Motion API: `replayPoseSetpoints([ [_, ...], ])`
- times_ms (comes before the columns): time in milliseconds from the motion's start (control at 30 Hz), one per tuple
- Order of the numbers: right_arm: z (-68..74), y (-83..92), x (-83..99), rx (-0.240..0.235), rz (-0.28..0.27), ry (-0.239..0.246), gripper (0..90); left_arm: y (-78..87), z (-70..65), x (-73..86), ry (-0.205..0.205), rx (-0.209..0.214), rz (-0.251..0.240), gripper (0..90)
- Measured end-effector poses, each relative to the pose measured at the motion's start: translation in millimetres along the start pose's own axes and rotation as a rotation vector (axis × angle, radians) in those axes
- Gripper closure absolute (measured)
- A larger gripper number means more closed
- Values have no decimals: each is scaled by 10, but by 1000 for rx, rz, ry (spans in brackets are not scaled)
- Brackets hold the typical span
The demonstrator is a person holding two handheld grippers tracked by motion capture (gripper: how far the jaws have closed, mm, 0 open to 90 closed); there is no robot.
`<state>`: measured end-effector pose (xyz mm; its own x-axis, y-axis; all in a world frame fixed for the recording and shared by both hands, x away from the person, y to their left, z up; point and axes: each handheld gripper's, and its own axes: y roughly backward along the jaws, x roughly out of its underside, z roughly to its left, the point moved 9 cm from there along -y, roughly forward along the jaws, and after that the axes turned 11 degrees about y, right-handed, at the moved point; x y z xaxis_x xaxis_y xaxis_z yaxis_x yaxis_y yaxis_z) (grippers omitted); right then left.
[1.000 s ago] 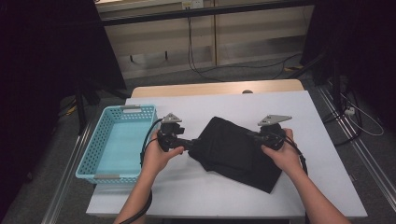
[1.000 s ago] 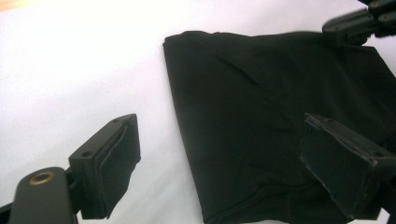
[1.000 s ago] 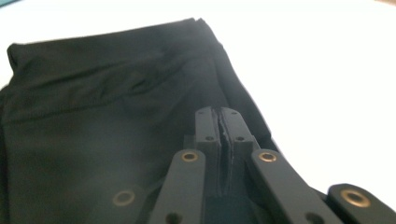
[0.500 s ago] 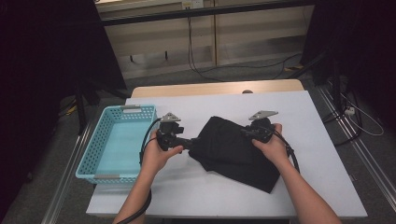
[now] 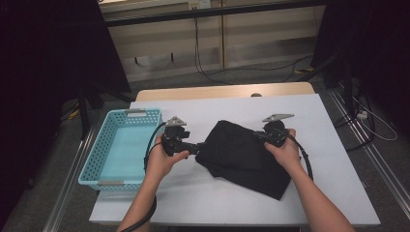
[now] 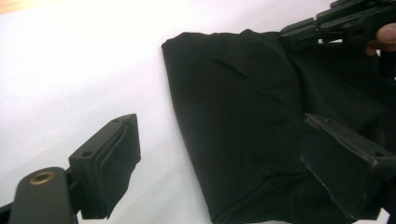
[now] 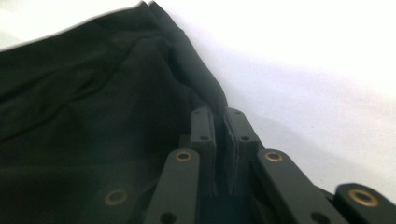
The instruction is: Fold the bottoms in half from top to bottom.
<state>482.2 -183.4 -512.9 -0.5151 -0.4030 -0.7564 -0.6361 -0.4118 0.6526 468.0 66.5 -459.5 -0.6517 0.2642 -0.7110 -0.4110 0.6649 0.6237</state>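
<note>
Right tool (image 7: 219,123) has just been closing, pinching the black cloth's (image 5: 241,154) edge, its tips half hidden in folds.

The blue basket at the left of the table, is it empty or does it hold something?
Empty. In the high view the blue basket shows a bare floor; the black cloth lies outside it on the table.

Looks like a lab or recording room, not a home. Plain white bench (image 5: 309,193) on a bare grey floor (image 5: 63,159). Behind the bench, pale cabinet fronts (image 5: 241,34) with loose cables (image 5: 212,72) trailing down. Black curtains (image 5: 43,72) left and right of the bench, metal rails (image 5: 367,154) along its sides.
</note>
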Motion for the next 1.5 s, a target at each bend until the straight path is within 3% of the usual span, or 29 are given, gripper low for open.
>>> replayPoseSetpoints([
  [267,53,273,-60,-7,-14,14,831,6,15,-7,3,-2,-4,131],
  [500,67,483,-30,-23,-47,-18,832,3,9,1,3,-9,-5,130],
  [833,69,663,139,-40,-59,-51,832,-6,-20,7,0,0,1,130],
  [1500,55,855,287,-14,-39,-16,836,15,-18,8,-6,-3,1,128],
])
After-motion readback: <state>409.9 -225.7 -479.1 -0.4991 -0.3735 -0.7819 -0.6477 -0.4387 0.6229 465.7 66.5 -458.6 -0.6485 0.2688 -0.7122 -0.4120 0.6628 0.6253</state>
